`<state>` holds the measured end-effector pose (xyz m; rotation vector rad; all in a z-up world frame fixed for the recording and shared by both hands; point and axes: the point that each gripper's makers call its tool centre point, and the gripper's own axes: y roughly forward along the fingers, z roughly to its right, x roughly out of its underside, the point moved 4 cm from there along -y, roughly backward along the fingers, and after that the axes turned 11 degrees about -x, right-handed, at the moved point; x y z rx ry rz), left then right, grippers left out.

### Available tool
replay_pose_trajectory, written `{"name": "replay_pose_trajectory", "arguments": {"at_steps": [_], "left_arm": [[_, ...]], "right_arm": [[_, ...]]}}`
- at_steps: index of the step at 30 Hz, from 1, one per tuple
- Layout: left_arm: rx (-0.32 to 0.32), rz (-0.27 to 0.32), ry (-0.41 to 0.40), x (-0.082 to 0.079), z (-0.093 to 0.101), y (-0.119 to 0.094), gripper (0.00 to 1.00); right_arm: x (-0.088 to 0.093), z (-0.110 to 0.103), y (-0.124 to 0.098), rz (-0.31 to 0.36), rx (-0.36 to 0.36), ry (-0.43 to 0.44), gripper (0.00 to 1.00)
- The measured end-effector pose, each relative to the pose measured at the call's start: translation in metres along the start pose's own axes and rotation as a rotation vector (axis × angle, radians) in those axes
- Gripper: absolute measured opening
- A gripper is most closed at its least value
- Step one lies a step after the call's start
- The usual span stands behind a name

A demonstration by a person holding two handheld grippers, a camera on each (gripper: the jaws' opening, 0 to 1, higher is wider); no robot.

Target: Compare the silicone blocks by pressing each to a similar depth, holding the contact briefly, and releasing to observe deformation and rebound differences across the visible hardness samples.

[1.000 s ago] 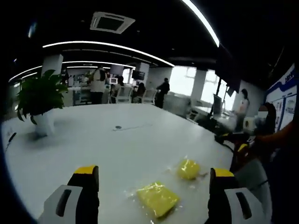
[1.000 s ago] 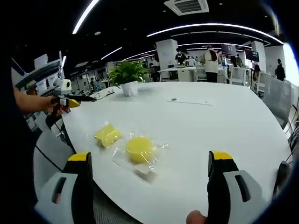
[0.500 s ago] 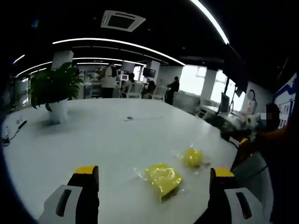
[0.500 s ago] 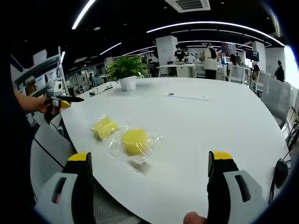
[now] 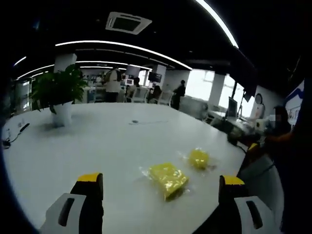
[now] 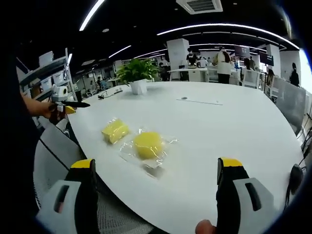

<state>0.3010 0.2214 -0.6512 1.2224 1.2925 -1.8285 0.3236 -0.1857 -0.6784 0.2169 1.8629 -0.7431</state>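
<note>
You are holding both tongs wide apart and gripping nothing: the left tongs (image 5: 161, 195) are hovering above the white worktop (image 5: 97, 146) with the square yellow silicone block (image 5: 167, 177) lying between their jaws, and the right tongs (image 6: 156, 192) are facing the round yellow silicone block (image 6: 148, 145). Both blocks are sitting sealed in clear crinkled plastic wrap near the worktop's edge, just beside each other without touching, and a potted plant (image 6: 136, 75) is standing well apart from them
</note>
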Motion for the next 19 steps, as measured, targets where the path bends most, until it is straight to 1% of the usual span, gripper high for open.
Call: {"name": "replay_pose_trajectory", "arguments": {"at_steps": [4,6,8,10,13,16,19], "left_arm": [[0.018,-0.014,0.019,0.003,0.008,0.000,1.00],[0.019,-0.007,0.032,0.003,0.009,0.000,1.00],[0.019,-0.005,0.027,0.003,0.008,0.000,1.00],[0.017,0.001,0.019,0.002,0.007,0.000,1.00],[0.006,0.020,-0.012,-0.005,0.003,-0.002,1.00],[0.006,0.030,-0.020,-0.009,0.003,-0.003,1.00],[0.004,0.026,-0.001,-0.007,0.001,0.000,1.00]], "right_arm": [[-0.003,0.000,-0.001,0.004,0.014,-0.008,0.97],[-0.007,-0.003,-0.003,0.017,0.012,-0.004,0.97],[-0.008,-0.004,-0.004,0.013,0.025,-0.021,0.97],[-0.005,-0.003,-0.006,0.000,0.031,-0.023,0.97],[-0.001,-0.002,-0.006,-0.003,0.015,0.004,0.97],[-0.003,-0.005,-0.008,0.016,0.023,0.006,0.97],[-0.002,-0.009,-0.007,0.019,0.020,0.018,0.97]]}}
